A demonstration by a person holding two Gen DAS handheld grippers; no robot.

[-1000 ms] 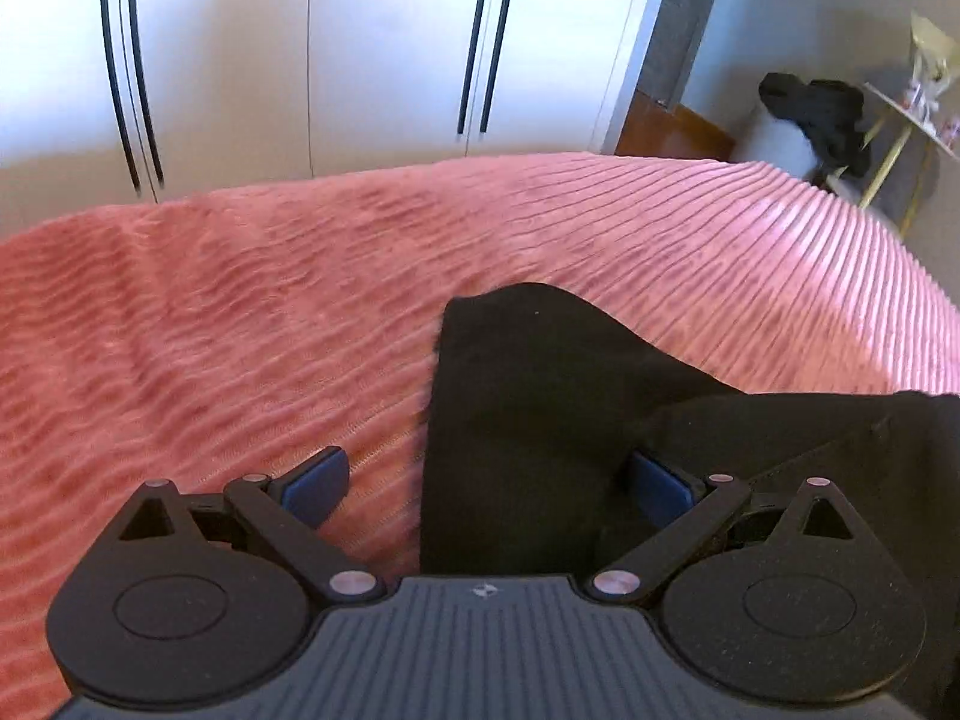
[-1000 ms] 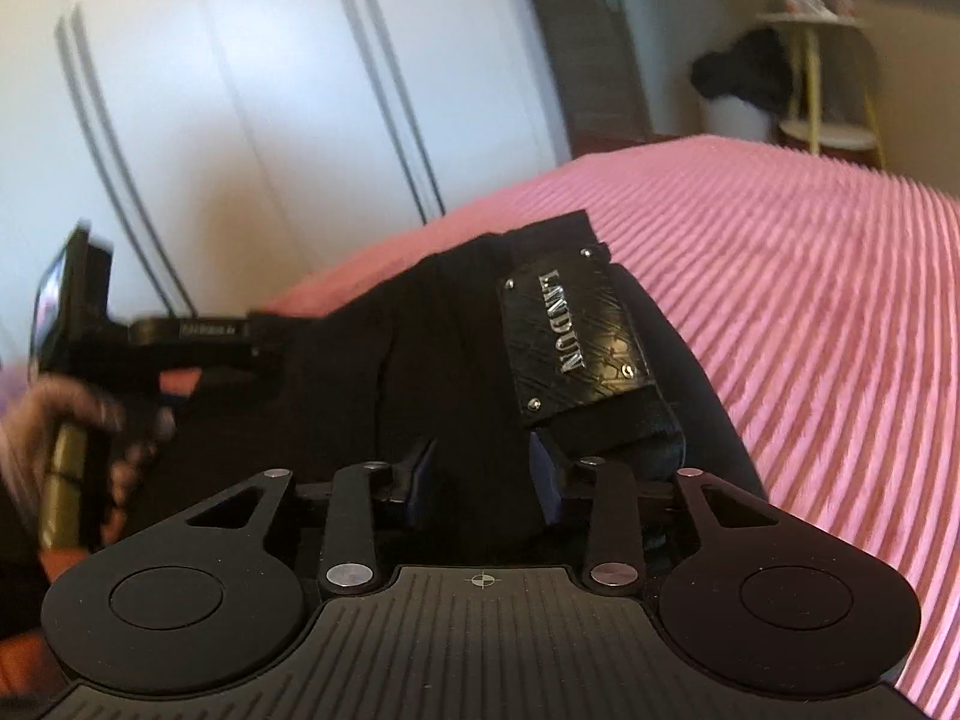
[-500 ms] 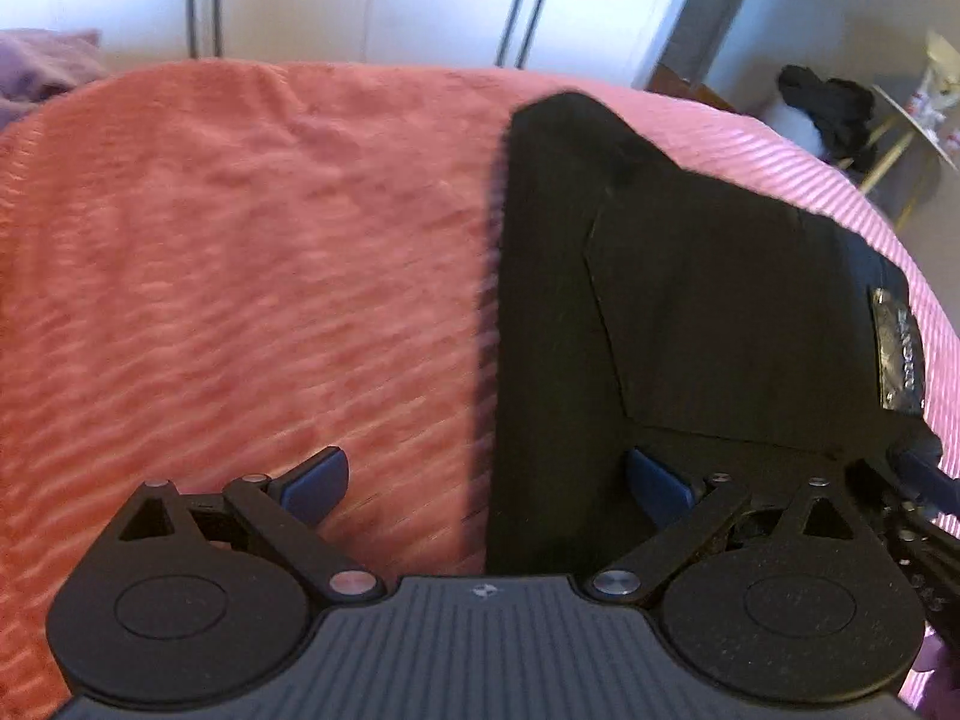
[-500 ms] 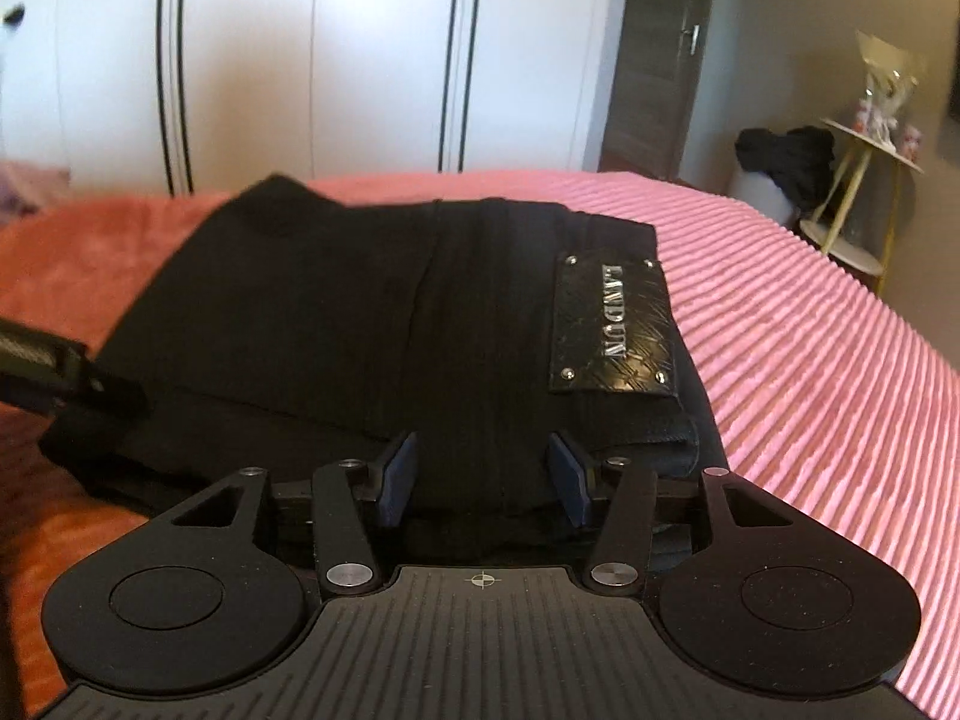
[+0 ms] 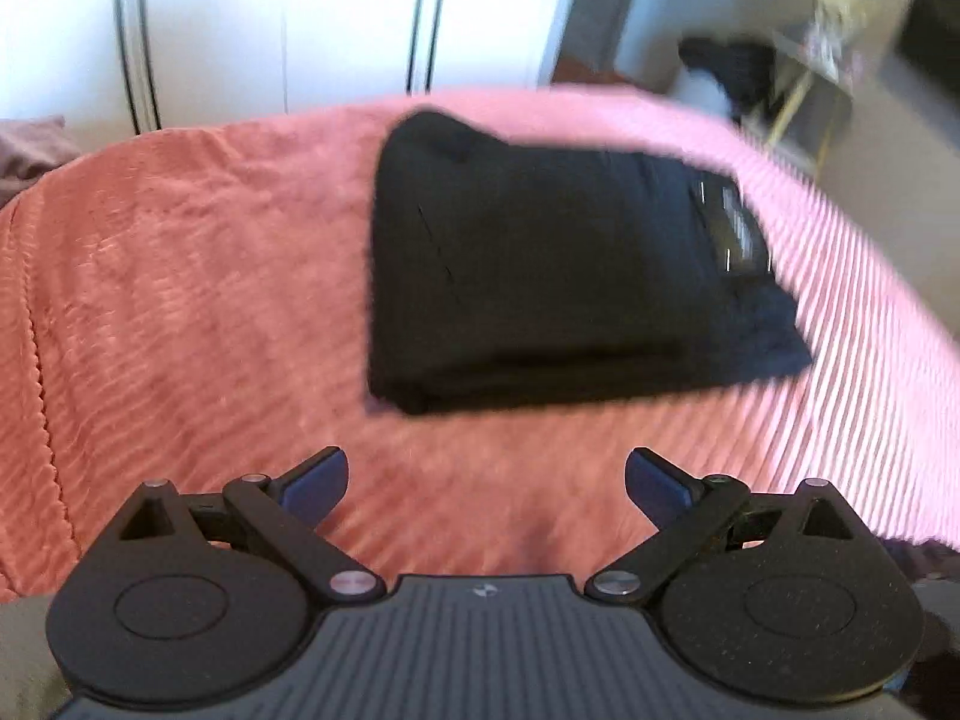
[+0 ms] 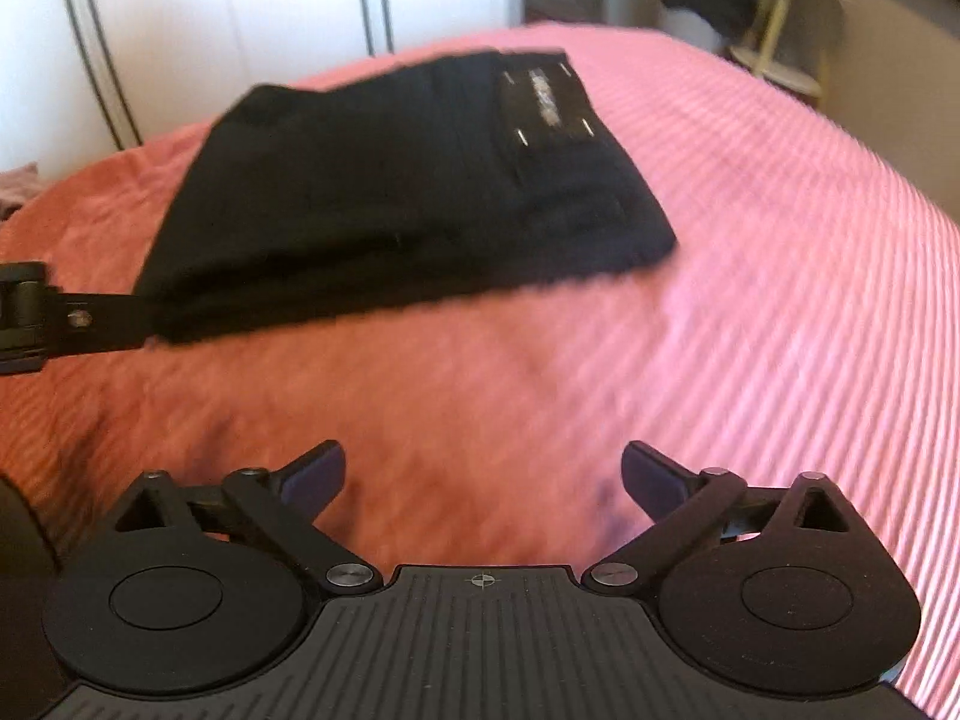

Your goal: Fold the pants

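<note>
I am holding my left hand-held gripper [image 5: 483,480] above the pink bed [image 5: 180,276], its blue-tipped fingers [image 5: 315,477] spread wide and gripping nothing. My right hand-held gripper [image 6: 483,474] is hovering the same way, released, with bare bedspread between its fingers. The black pants [image 5: 540,288] are lying folded into a thick rectangle on the bed ahead of both grippers, a shiny label [image 6: 543,105] facing up near their far right corner. White wardrobe doors [image 5: 288,24] are standing behind the bed. Both views are blurred.
</note>
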